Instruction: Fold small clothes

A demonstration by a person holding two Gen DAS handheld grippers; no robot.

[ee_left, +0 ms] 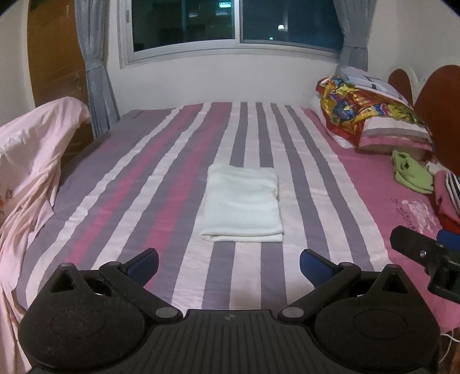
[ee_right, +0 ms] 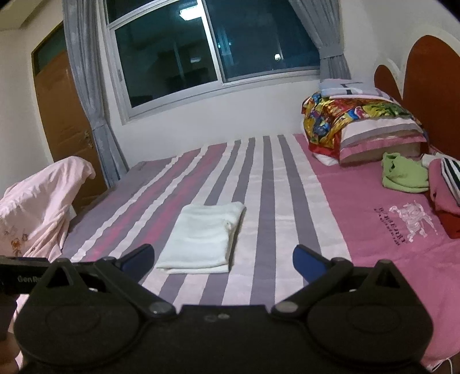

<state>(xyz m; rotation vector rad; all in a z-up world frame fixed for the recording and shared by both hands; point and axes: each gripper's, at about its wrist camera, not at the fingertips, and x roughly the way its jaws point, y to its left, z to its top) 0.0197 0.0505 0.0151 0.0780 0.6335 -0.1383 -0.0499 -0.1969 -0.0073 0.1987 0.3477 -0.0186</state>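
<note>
A bed with a striped pink, grey and white sheet fills both views, its far edge under a dark window and its headboard on the right. A folded white cloth lies flat near the middle of the bed, somewhat closer to the near edge than the far one, its long axis running away from the cameras toward the window and its thick folded edge facing the near edge.

Toward the headboard end sit pillows under a bright patterned cover, and beside them a loose pile: a green garment, then pink, striped and red pieces at the right border. A pale pink sheet hangs over something off the foot end.

The left hand-held gripper hangs above the near edge with its blue-padded fingers spread wide and nothing between them; the white cloth lies straight ahead of it, apart from the fingers. The right hand-held gripper is likewise spread and empty, with the white cloth ahead and slightly to its left, its near corner just beyond the left finger.

The white cloth looks already folded, so the next piece would likely come from the pile near the headboard, which lies nearer the right hand. The sheet between the white cloth and the pile is bare, as is the stretch toward the foot end, leaving open room to spread a garment on either side.
</note>
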